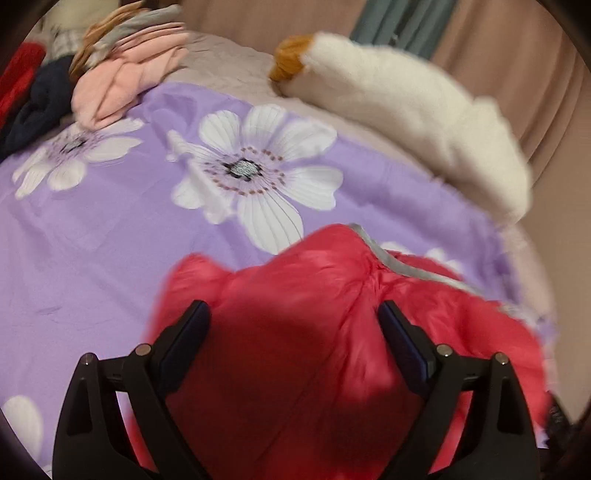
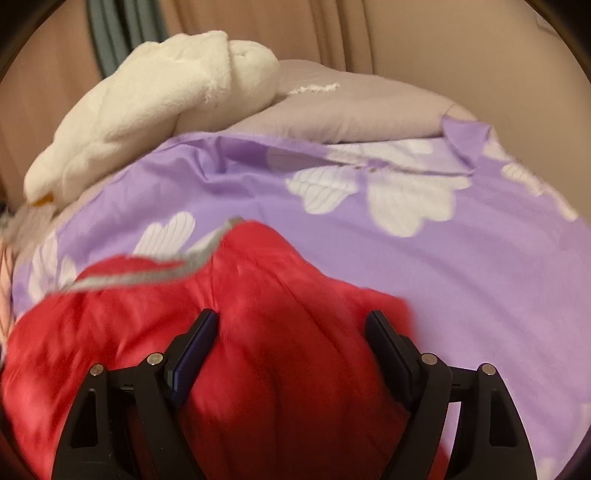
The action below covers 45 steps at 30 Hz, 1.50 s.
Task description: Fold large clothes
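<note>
A puffy red jacket [image 1: 325, 295] with a grey trim [image 1: 399, 262] lies bunched on a purple bedsheet with white flowers [image 1: 110, 236]. My left gripper [image 1: 293, 314] is open, its two fingers spread wide to either side of a bulge of red fabric. The jacket also shows in the right wrist view [image 2: 258, 288], grey trim [image 2: 147, 275] to the left. My right gripper [image 2: 291, 321] is open too, jaws wide apart astride the red fabric. I cannot tell whether the pads touch the cloth.
A white plush toy [image 1: 406, 110] with an orange part lies at the far edge of the bed, also in the right wrist view [image 2: 147, 99]. A pile of clothes, pink [image 1: 125, 77], navy and red, sits far left. A beige curtain [image 2: 406, 33] hangs behind.
</note>
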{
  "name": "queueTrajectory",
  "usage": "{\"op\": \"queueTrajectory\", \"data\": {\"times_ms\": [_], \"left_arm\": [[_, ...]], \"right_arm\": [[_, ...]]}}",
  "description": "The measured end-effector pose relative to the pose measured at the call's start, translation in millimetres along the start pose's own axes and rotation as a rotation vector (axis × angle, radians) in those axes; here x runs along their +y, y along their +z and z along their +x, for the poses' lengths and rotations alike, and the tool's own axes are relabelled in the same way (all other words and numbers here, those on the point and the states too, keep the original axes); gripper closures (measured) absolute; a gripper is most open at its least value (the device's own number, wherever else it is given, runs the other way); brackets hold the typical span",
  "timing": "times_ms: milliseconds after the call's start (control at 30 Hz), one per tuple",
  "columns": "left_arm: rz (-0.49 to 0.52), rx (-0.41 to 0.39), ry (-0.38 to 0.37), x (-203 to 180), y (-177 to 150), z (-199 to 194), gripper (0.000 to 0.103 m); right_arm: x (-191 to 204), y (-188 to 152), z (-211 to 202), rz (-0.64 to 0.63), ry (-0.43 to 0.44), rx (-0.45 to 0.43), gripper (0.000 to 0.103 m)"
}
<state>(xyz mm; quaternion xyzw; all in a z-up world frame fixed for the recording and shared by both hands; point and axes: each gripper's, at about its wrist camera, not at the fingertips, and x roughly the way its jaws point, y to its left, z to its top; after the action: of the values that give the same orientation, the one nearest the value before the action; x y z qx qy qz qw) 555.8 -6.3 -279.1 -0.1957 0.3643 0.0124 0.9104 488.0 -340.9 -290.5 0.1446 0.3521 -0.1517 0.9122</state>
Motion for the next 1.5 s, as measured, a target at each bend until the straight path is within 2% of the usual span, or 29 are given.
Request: {"op": "queueTrajectory", "data": {"times_ms": [67,100,200,300,433,467,533,567,600,633,667,700,767,800,833,900,967,1067,1133,1167,1200,1267,1300,1333,1400,1500], "left_arm": [[-0.058,-0.055,-0.004,23,4,-36,0.009],[-0.089,-0.067,-0.009,35,4,-51,0.006],[-0.185,-0.019,-0.110,75,-14,-89,0.001],[-0.261,0.122,-0.193,100,-59,-94,0.001],[-0.337,0.267,-0.256,94,-117,-69,0.002],[-0.326,0.251,-0.247,87,-120,-66,0.002],[-0.276,0.166,-0.212,67,-119,-66,0.010],[-0.262,0.196,-0.252,54,-117,-56,0.024],[-0.278,0.255,-0.323,44,-115,-41,0.032],[-0.312,0.307,-0.359,34,-115,-22,0.036],[-0.332,0.311,-0.343,30,-115,-11,0.045],[-0.339,0.279,-0.312,25,-112,-3,0.053],[-0.348,0.262,-0.257,20,-105,-3,0.065],[-0.344,0.257,-0.242,19,-102,-9,0.073],[-0.342,0.244,-0.235,21,-99,-15,0.075],[-0.279,0.162,-0.179,20,-96,-38,0.079],[-0.137,0.059,-0.120,14,-100,-76,0.081],[-0.067,-0.016,-0.104,32,-123,-143,0.082],[-0.069,-0.009,-0.131,59,-144,-178,0.081],[-0.076,0.024,-0.137,76,-159,-194,0.078],[-0.079,0.047,-0.136,83,-168,-200,0.074],[-0.098,0.108,-0.114,102,-193,-207,0.065],[-0.117,0.132,-0.096,110,-202,-207,0.059],[-0.134,0.141,-0.073,118,-211,-211,0.056],[-0.139,0.118,-0.037,123,-208,-220,0.051],[-0.071,0.005,0.109,119,-207,-254,0.051]], "right_arm": [[-22,-3,-34,0.026,0.023,-0.049,0.015],[-34,-5,-48,0.070,0.036,-0.067,0.006],[-73,-27,-82,0.259,0.119,-0.078,0.001],[-95,-65,-80,0.421,0.217,0.038,0.001],[-96,-123,-52,0.617,0.383,0.183,0.001],[-92,-127,-50,0.625,0.392,0.180,0.001],[-74,-126,-52,0.561,0.339,0.122,0.001],[-64,-121,-49,0.526,0.348,0.116,0.001],[-56,-118,-43,0.517,0.364,0.146,0.002],[-48,-114,-34,0.516,0.411,0.148,0.005],[-45,-112,-25,0.534,0.430,0.152,0.015],[-42,-110,-17,0.553,0.424,0.151,0.034],[-39,-105,-2,0.576,0.479,0.175,0.060],[-41,-105,0,0.596,0.498,0.187,0.067],[-43,-105,-3,0.601,0.511,0.185,0.071],[-44,-105,-20,0.581,0.558,0.170,0.078],[-41,-112,-46,0.521,0.585,0.150,0.079],[-32,-134,-106,0.388,0.584,0.083,0.079],[-28,-162,-145,0.286,0.585,0.064,0.079],[-30,-175,-156,0.263,0.579,0.081,0.079],[-33,-188,-162,0.256,0.566,0.104,0.074],[-46,-210,-164,0.276,0.499,0.166,0.064],[-52,-216,-161,0.305,0.467,0.202,0.058],[-58,-224,-160,0.354,0.448,0.248,0.056],[-67,-227,-170,0.387,0.433,0.271,0.051],[-66,-218,-200,0.296,0.329,0.224,0.047]]}}
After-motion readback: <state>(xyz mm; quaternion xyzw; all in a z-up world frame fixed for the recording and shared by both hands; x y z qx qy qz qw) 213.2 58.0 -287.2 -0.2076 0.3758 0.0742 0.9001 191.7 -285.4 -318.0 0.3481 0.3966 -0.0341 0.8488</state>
